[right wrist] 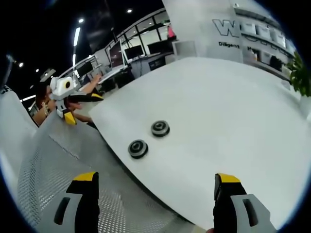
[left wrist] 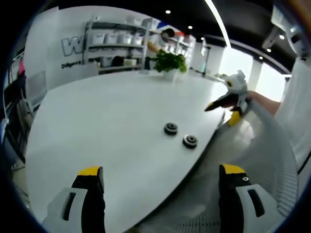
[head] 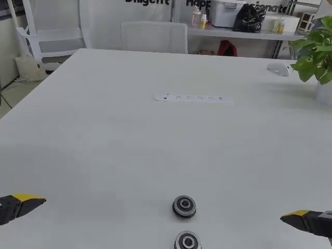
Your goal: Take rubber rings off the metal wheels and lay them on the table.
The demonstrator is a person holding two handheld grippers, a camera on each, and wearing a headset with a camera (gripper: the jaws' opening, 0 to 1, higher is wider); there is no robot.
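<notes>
Two metal wheels with black rubber rings lie flat near the front edge of the white table: the far wheel (head: 184, 206) (left wrist: 170, 128) (right wrist: 160, 128) and the near wheel (head: 187, 241) (left wrist: 190, 141) (right wrist: 138, 148), partly cut off at the bottom of the head view. My left gripper (head: 23, 202) (left wrist: 158, 187) (right wrist: 80, 104) is off to the left of the wheels, jaws wide apart and empty. My right gripper (head: 303, 220) (right wrist: 154, 187) (left wrist: 228, 109) is off to their right, also open and empty. Neither touches a wheel.
A white power strip (head: 193, 98) lies mid-table. A potted plant (head: 317, 49) (left wrist: 167, 63) and a small white object (head: 279, 69) stand at the far right. A white chair (head: 154, 36) is behind the table, shelves (head: 244, 28) beyond. A mesh chair back (right wrist: 58, 160) is near the front edge.
</notes>
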